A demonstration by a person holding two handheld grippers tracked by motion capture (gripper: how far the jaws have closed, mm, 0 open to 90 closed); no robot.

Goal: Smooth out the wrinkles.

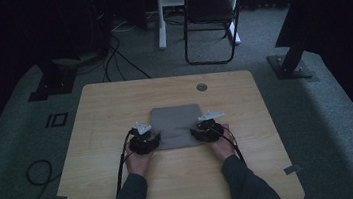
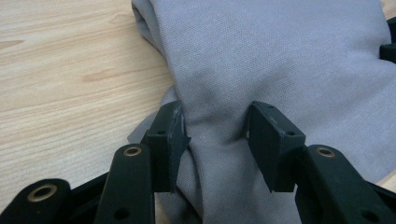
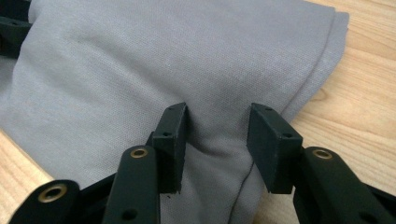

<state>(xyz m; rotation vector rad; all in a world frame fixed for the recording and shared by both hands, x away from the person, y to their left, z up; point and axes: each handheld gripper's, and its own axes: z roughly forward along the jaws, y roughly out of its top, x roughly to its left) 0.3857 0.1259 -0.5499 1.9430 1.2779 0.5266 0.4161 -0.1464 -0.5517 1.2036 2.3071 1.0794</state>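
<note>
Grippers (image 1: 145,139) (image 1: 207,128) clamp folded cloth's (image 1: 176,124) near corners on table (image 1: 114,101).

Sleeves: you are wearing dark long sleeves (image 1: 130,198).
Jaws: your black plastic left gripper (image 2: 215,135) is showing brass-ringed screw holes.
Cables: black.

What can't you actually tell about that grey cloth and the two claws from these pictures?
- How many layers the folded grey cloth has: its edges are too small and dim in the high view.
- Whether the left gripper truly pinches it: the cloth bunched between the fingers hides the contact.
- The same for the right gripper.
- The cloth's underside: it lies against the table.
</note>
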